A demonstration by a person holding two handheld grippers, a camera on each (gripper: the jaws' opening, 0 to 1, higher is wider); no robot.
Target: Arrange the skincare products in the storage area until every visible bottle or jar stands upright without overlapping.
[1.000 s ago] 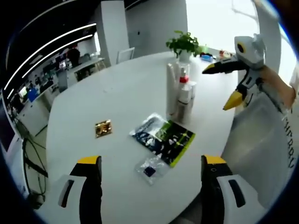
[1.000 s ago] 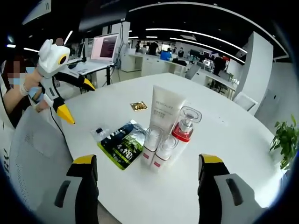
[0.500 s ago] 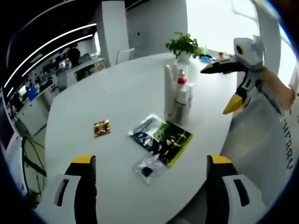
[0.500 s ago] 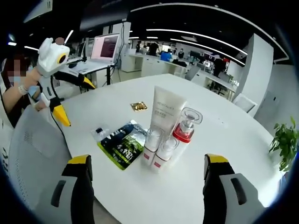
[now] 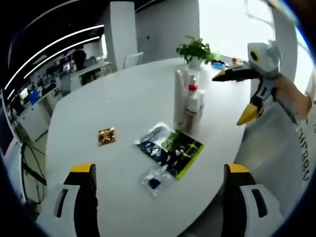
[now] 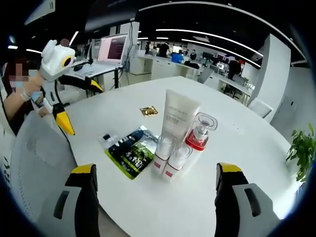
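White table (image 6: 256, 148) holds a flat packet (image 6: 131, 151), then a tube (image 6: 177, 114) and bottles (image 6: 170, 158) standing close together, so none fall. Both tongs (image 5: 158, 185) (image 6: 154, 185) hang wide open, holding nothing, back from them.

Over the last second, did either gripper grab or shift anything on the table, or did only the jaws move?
Only the jaws moved: both the left gripper and the right gripper opened wider, holding nothing. The tall tube, red-collared pump bottle and two small bottles stayed upright in their cluster; the dark and green sachet, clear packet and gold packet lie where they were.
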